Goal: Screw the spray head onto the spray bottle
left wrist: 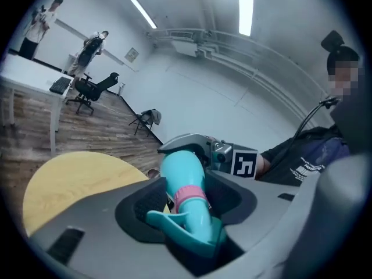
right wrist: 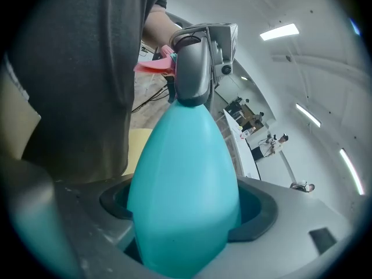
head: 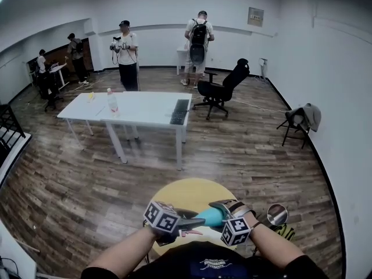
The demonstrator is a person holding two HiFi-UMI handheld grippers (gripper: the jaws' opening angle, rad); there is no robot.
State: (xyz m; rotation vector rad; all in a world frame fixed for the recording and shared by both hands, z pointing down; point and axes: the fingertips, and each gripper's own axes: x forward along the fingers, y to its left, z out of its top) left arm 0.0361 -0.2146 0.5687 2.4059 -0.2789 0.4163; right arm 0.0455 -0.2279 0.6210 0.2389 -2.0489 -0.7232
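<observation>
Steadying the spray bottle [right wrist: 183, 156], clamped in the right gripper [right wrist: 186, 211] above the yellow table [head: 186, 193], while pinching the spray head [left wrist: 195, 225] at its neck in the left gripper's [left wrist: 189, 201] part-closed jaws for twisting.

My shirt [head: 210, 264] is dark and short-sleeved, with white print, perhaps lettering. My left gripper [left wrist: 192, 205] and right gripper [right wrist: 186, 208] are grey, with black-and-white marker cubes.

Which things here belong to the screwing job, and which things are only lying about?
Job: spray bottle, spray head, left gripper, right gripper.
Lying about: white table, keyboard, plastic bottle, office chair.
</observation>
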